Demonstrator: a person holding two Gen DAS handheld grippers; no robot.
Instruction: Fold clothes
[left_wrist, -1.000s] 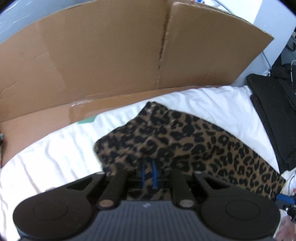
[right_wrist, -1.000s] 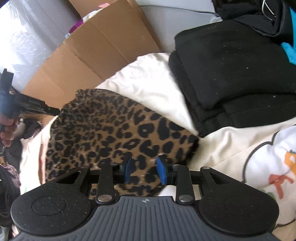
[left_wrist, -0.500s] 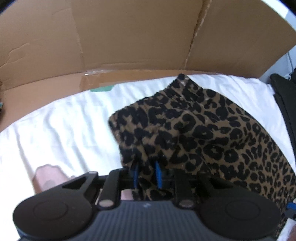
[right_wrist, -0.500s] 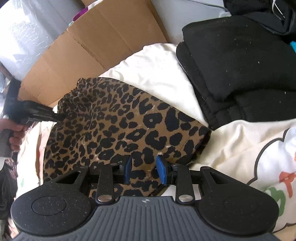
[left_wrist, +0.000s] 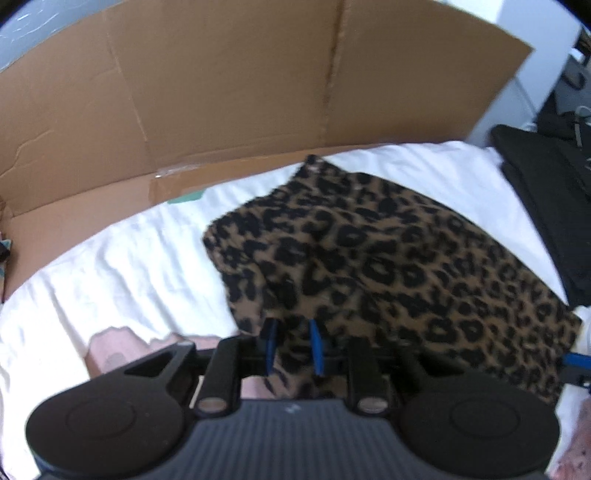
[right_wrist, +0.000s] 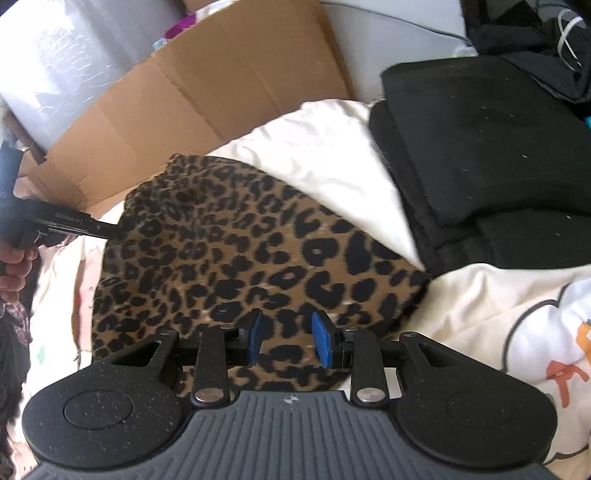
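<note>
White bedding (left_wrist: 122, 258) covers the bed, with a flattened cardboard sheet (left_wrist: 240, 92) propped behind it and a pile of black clothes (right_wrist: 480, 155) to the right; the leopard-print garment (right_wrist: 240, 258) lies mid-bed in a compact, doubled-looking shape (layers are hard to count). Left gripper (left_wrist: 293, 345) has its jaws nearly closed with a raised corner of the print cloth between them; right gripper (right_wrist: 286, 341) holds its jaws clearly parted over the near edge, clasping nothing that I can see. Judging by this, a fold is under way; squaring the edges and further halving may remain.
</note>
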